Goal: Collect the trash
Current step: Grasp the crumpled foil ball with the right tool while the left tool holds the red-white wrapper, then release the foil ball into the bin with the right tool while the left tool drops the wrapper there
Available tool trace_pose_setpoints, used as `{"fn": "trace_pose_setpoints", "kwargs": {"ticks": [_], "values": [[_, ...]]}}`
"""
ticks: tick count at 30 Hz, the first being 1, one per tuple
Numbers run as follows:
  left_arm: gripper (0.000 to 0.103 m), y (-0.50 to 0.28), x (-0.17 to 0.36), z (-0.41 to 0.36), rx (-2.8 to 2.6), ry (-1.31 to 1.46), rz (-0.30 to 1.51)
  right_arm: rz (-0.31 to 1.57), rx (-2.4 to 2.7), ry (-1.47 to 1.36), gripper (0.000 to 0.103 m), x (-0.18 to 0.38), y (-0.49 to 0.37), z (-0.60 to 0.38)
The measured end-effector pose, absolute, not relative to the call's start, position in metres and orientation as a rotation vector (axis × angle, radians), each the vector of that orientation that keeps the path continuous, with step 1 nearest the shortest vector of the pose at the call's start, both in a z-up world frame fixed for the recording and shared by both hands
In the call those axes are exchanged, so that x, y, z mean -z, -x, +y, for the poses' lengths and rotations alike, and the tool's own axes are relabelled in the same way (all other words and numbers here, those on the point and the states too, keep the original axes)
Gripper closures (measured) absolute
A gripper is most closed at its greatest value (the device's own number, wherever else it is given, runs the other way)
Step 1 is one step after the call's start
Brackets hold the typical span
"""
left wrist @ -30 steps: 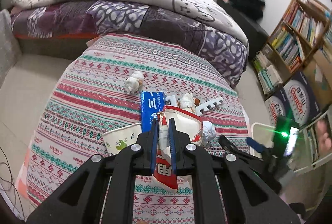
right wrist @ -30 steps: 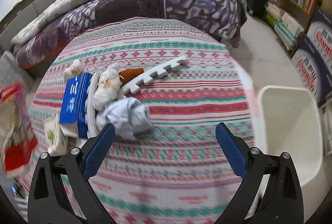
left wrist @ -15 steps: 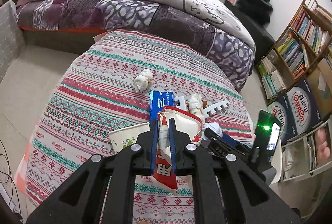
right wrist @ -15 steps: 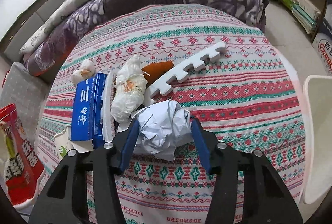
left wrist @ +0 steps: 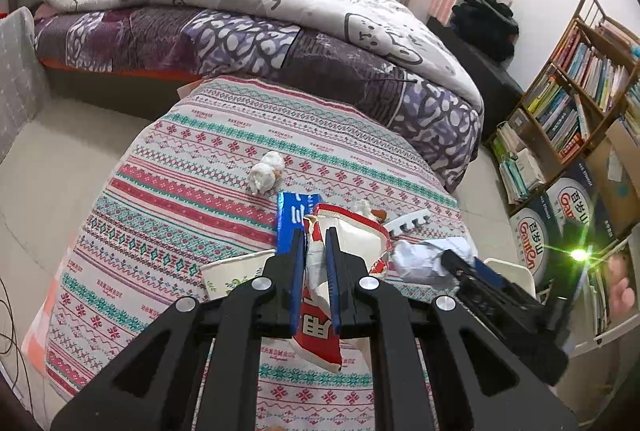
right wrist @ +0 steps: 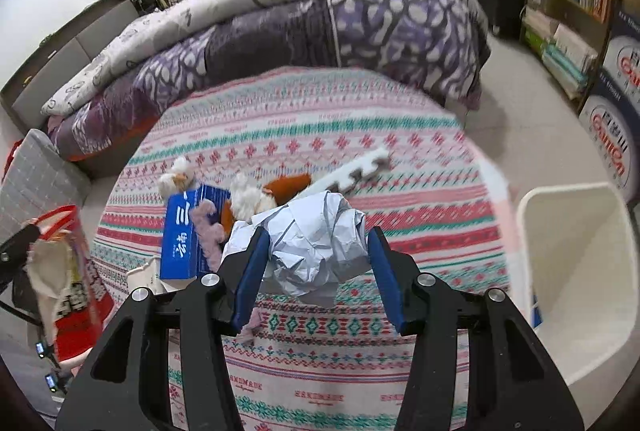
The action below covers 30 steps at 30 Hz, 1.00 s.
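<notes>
My left gripper [left wrist: 314, 236] is shut on a red and white snack bag [left wrist: 352, 235], held above the patterned cloth [left wrist: 192, 183]. My right gripper [right wrist: 317, 233] is shut on a crumpled grey-white paper ball [right wrist: 316, 251], which hangs a little above the cloth. On the cloth lie a blue box [right wrist: 180, 235], a paper cup [left wrist: 232, 275], a tissue wad [left wrist: 266, 171], a second wad [right wrist: 246, 197] beside an orange scrap [right wrist: 288, 187], and a white toothed foam strip [right wrist: 352, 175]. In the left wrist view the paper ball [left wrist: 420, 259] shows to the right.
A white bin [right wrist: 576, 271] stands on the floor to the right of the cloth. Behind the cloth is a bed with purple and grey quilts [left wrist: 248, 31]. A bookshelf [left wrist: 580, 79] and printed cartons [left wrist: 560, 215] line the right wall.
My right gripper moved in over the paper ball, shut on it and lifted it off the cloth. The left gripper kept its hold on the snack bag and barely moved.
</notes>
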<state>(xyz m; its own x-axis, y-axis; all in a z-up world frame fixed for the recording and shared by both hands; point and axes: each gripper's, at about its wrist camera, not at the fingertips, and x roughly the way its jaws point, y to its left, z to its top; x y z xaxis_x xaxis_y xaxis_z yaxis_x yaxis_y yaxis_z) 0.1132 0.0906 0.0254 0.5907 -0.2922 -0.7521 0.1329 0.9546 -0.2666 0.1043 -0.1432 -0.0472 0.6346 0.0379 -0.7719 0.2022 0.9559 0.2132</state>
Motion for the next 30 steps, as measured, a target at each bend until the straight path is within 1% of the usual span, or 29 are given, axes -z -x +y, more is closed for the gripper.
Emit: {"fn": "trace_pose_setpoints", "kwargs": {"ticks": [6,11,30], "values": [[0.092,-0.108,-0.030,0.075,0.268,0.187,0.879,0.823,0.120,-0.246,0.055,0.023,-0.089,-0.159],[0.092,-0.105,-0.028,0.059,0.290,0.177,0.870,0.804,0.151,-0.231,0.055,0.014,-0.076,-0.175],[0.092,-0.098,-0.007,-0.021,0.376,0.097,0.889,0.775,0.415,-0.335,0.054,0.024,-0.035,-0.282]]}}
